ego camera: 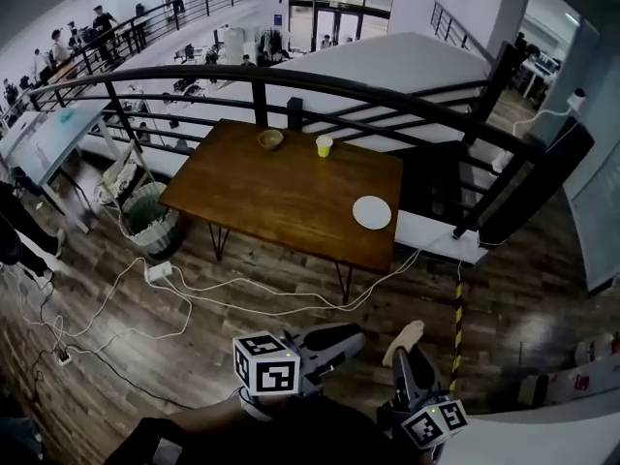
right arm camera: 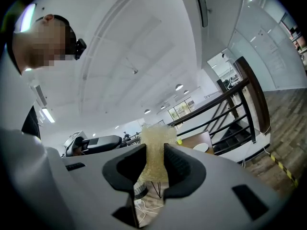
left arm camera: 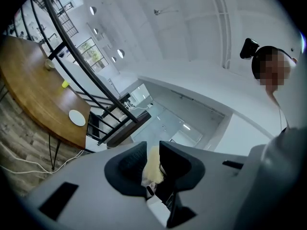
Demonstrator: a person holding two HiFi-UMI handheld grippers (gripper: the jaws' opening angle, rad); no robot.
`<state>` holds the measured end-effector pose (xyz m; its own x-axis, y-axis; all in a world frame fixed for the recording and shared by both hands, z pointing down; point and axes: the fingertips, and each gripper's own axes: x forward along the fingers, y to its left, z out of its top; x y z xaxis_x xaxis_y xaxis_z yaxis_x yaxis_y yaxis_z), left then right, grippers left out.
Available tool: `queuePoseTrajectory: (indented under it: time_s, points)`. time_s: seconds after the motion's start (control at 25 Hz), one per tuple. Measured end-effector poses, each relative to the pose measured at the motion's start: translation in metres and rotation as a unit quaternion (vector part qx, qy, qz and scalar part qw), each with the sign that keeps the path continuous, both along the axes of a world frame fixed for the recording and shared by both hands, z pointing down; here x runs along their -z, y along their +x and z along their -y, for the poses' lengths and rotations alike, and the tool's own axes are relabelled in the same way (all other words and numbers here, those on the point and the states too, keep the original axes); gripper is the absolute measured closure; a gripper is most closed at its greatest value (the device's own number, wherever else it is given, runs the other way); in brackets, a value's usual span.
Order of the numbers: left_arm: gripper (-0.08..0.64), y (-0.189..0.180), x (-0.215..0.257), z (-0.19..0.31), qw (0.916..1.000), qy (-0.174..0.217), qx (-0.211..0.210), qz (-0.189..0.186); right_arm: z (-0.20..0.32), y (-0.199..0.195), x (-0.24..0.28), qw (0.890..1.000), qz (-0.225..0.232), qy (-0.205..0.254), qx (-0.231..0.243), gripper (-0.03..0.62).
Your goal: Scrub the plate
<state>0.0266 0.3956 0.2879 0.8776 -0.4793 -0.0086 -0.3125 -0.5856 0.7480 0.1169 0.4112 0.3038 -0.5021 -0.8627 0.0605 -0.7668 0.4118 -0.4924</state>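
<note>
While the plate lies near the right corner of the table, well apart from both grippers, a cup and a bowl stand by the table's far edge. Low in the head view, the right gripper clamps a sponge between its jaws. Just beside it, the left gripper has its jaws narrowly apart, gripping nothing. The sponge shows through the gap.

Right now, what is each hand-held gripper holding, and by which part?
Right hand-held gripper: yellow sponge, pinched at its lower half, top sticking out. Left hand-held gripper: pale bit between jaws, cannot tell if held.
</note>
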Motion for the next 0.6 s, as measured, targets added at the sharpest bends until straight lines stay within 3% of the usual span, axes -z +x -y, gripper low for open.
queuePoseTrajectory:
  time_s: [0.6]
  points:
    - [0.469, -0.089, -0.021, 0.145, 0.9983, -0.04, -0.01, -0.041, 0.137, -0.097, -0.018, 0.997, -0.059, -0.057, -0.004, 0.466]
